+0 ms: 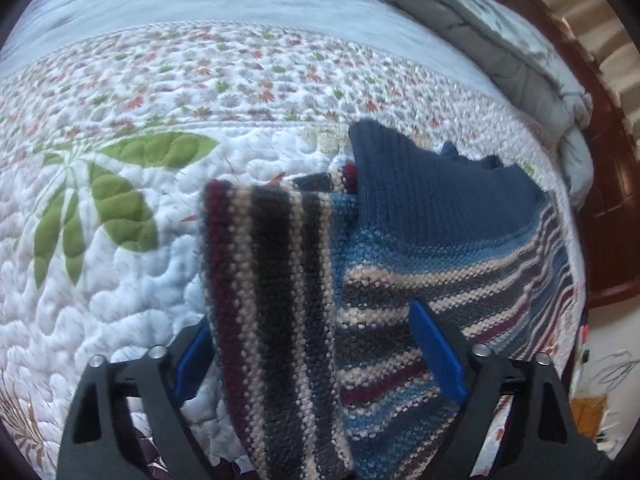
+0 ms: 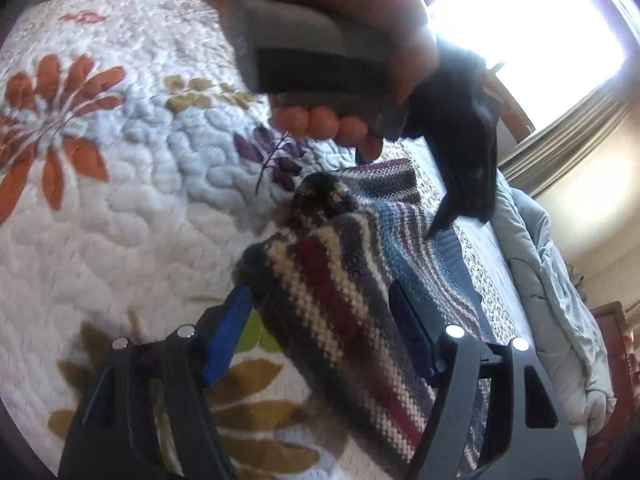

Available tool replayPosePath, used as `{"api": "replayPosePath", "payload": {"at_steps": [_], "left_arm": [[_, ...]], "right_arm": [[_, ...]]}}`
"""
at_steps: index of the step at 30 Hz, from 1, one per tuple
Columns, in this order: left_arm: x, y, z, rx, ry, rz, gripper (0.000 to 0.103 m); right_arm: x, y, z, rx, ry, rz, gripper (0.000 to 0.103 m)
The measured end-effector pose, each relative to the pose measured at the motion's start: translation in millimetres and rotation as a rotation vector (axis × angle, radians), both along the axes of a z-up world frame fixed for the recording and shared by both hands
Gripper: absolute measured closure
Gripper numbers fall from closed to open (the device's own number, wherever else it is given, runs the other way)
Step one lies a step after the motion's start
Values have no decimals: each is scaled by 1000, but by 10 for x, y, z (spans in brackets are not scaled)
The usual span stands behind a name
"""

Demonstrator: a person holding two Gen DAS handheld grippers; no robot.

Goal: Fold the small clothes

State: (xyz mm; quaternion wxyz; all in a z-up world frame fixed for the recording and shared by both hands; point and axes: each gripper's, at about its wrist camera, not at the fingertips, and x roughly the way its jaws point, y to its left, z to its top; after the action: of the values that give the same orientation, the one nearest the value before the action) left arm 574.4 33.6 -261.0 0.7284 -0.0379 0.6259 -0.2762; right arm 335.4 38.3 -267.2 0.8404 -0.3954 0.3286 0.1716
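A small knitted sweater (image 1: pixel 460 264) with blue, cream, grey and maroon stripes and a navy ribbed band (image 1: pixel 432 196) lies on the quilted bedspread (image 1: pixel 120 300). One striped sleeve (image 1: pixel 272 280) is folded across its body. My left gripper (image 1: pixel 310 316) stands open over the sweater, and the sleeve runs loosely between its blue pads (image 1: pixel 436 352). In the right wrist view the sleeve (image 2: pixel 332 292) also lies between the spread pads of my open right gripper (image 2: pixel 320 288), not pinched. Beyond it a hand (image 2: pixel 320 120) holds the left gripper (image 2: pixel 460 224), pointing down onto the sweater.
The white floral bedspread (image 2: pixel 120 200) spreads out to the left of the sweater. A grey folded duvet (image 1: pixel 520 64) lies along the bed's far edge, beside a dark wooden bed frame (image 1: pixel 608 208). A bright window (image 2: pixel 520 32) is behind.
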Motion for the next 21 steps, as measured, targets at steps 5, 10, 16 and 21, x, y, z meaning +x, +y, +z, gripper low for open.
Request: {"api": "replayPosePath", "payload": {"at_steps": [5,10,16,21], "left_arm": [[76,-33,-35,6,33,6,26],[100,-51,-57,27,51,6,26],[92,-65,-76,34,54,2,20],[88,-44,-35,6,60,7,22]], "right_arm": [[248,-8,-20,50,55,-22,34],[326,-24,-59,40,50,-17,34],[316,-15,-70,32,44,-16,34],[159,134,-97,-7,13,-4,34]]}}
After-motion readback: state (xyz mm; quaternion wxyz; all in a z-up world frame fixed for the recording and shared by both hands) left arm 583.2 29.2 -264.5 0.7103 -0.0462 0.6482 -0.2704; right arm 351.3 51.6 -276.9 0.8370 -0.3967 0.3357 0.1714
